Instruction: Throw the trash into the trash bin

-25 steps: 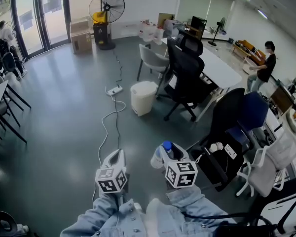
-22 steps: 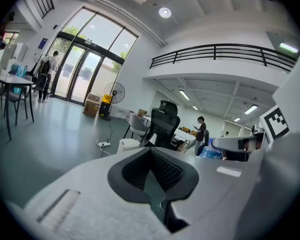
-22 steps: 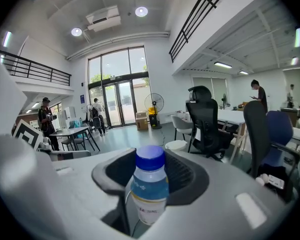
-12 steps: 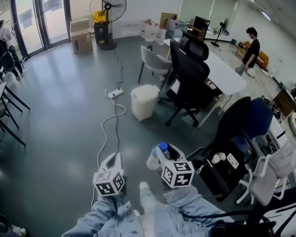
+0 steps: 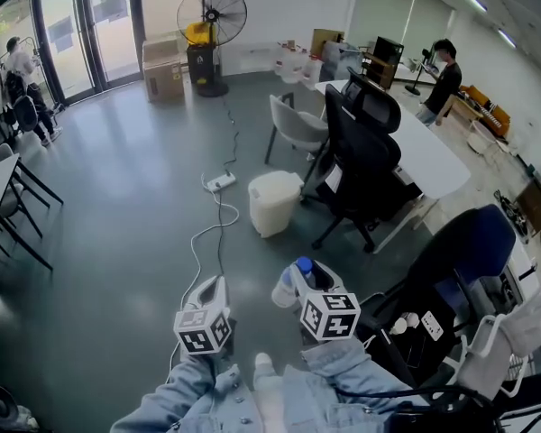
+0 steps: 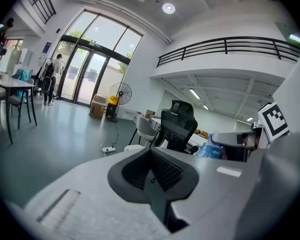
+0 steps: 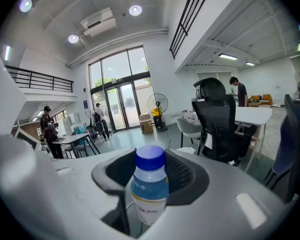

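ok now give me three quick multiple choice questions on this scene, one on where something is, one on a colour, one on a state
1. Where does the white plastic trash bin stand?
A on a tabletop
B on the grey floor beside the black office chair
C on a shelf

2. What colour is the cap of the small plastic bottle?
A red
B green
C blue

3. What state is the left gripper in?
A shut, empty
B wide open
C shut on a can

Answers:
1. B, the head view shows it on the floor next to the chair.
2. C, the right gripper view shows a blue cap.
3. A, its jaws meet with nothing between them.
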Demonstrator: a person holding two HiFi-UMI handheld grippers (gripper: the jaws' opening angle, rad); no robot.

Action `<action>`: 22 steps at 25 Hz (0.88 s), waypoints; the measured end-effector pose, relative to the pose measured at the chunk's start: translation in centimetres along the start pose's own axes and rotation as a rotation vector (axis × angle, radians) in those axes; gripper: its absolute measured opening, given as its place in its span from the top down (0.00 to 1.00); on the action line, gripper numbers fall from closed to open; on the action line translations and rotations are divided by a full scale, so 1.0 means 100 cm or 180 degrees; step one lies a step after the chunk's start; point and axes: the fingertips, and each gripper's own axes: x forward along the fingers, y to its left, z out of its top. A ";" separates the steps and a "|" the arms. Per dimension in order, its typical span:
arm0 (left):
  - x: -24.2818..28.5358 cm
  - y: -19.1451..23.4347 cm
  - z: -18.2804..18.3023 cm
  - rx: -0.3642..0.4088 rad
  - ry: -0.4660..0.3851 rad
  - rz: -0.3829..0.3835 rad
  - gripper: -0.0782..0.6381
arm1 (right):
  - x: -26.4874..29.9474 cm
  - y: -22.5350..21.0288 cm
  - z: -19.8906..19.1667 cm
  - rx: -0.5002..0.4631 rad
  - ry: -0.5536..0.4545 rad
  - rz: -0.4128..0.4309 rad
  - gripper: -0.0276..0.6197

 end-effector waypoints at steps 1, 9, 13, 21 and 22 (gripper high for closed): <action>0.009 -0.002 0.004 0.0012 -0.0006 0.0005 0.88 | 0.007 -0.008 0.005 0.0009 -0.0009 0.0000 0.68; 0.075 -0.013 0.033 0.0101 -0.0007 0.0038 0.88 | 0.055 -0.056 0.031 0.0049 -0.0033 0.0029 0.68; 0.104 -0.019 0.037 0.0160 0.0050 0.0022 0.88 | 0.074 -0.080 0.034 0.0108 -0.0002 0.0012 0.68; 0.137 -0.010 0.047 0.0210 0.0152 0.0064 0.88 | 0.102 -0.100 0.042 0.0197 0.0014 0.0037 0.68; 0.142 -0.007 0.047 0.0207 0.0166 0.0063 0.88 | 0.106 -0.102 0.042 0.0197 0.0015 0.0033 0.68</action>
